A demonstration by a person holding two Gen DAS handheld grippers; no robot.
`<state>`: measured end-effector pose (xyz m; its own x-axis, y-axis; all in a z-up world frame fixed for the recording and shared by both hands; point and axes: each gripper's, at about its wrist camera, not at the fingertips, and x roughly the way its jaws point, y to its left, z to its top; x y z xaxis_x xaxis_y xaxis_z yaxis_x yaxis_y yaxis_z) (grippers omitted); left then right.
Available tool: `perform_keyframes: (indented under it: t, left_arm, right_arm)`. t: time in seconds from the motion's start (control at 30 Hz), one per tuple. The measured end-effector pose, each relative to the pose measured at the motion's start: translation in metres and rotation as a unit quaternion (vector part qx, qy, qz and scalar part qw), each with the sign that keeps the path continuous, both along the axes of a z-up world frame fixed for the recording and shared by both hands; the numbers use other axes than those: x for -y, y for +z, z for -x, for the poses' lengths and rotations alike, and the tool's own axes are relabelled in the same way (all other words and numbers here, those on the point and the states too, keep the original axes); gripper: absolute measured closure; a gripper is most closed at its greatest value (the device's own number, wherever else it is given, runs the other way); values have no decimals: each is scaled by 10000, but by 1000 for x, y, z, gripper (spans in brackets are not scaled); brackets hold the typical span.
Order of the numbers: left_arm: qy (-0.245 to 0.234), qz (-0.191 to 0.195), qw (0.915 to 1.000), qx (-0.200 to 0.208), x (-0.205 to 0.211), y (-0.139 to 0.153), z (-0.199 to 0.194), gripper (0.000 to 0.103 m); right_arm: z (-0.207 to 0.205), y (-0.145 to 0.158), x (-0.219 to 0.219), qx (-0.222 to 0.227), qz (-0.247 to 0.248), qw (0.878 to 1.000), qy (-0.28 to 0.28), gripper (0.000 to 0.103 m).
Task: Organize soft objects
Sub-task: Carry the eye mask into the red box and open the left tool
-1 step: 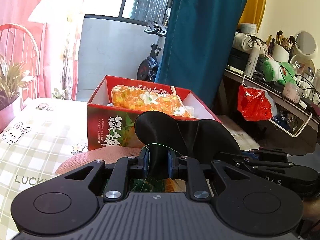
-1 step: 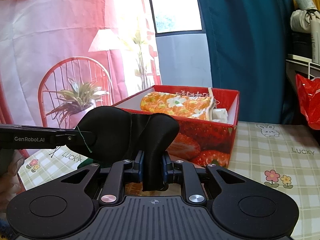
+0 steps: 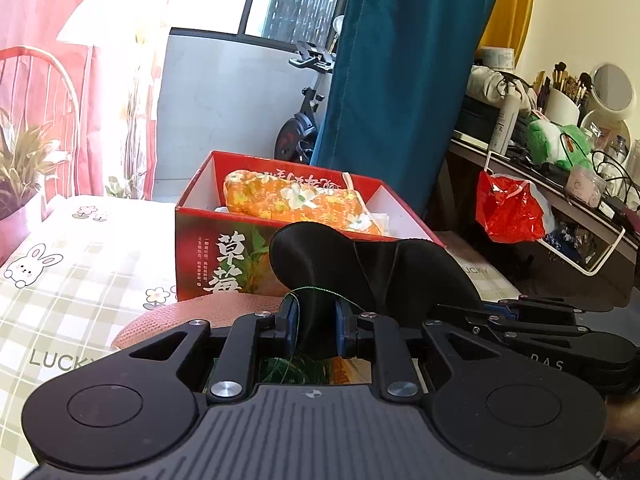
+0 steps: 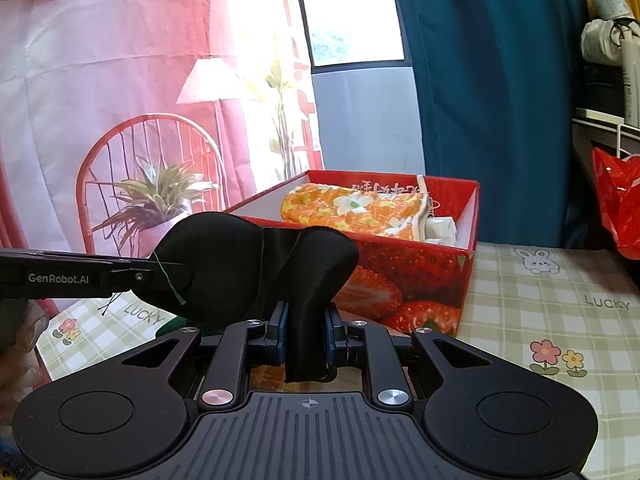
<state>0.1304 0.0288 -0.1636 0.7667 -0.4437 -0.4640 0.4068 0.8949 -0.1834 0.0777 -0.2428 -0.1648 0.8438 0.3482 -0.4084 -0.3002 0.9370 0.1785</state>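
A black padded soft piece with two rounded cups (image 3: 360, 264) hangs in the air in front of the red strawberry box (image 3: 224, 256). My left gripper (image 3: 316, 320) is shut on one cup, and green thread loops by its pads. My right gripper (image 4: 306, 332) is shut on the other cup (image 4: 320, 264). The left gripper (image 4: 160, 276) reaches in from the left edge of the right wrist view. In the left wrist view the right gripper (image 3: 500, 312) comes in from the right. Inside the box (image 4: 420, 276) lies an orange floral cloth (image 4: 352, 208) beside white fabric.
A pink knitted item (image 3: 168, 320) lies on the checked tablecloth (image 3: 80, 280) below the left gripper. A red plastic bag (image 3: 508, 212) hangs from a cluttered shelf on the right. A teal curtain (image 4: 492, 100) is behind the box and a potted plant (image 4: 152, 196) to the left.
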Motion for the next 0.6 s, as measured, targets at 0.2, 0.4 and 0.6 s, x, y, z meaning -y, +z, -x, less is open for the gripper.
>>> perform_keyframes:
  t: [0.2,0.4,0.6]
  left_arm:
    - [62,119,9999,79,-4,8,-8,83]
    - [124,232,9992,285,-5,27,-24,83]
    - [280,342,9987,246,-2,36,-53,83]
  right_arm:
    - [-5,6,-5,86,63,9999,38,87]
    - [-21,27,-9,369,177,9991,73,87]
    - [-47,44,-10,641,358,9973,90,87]
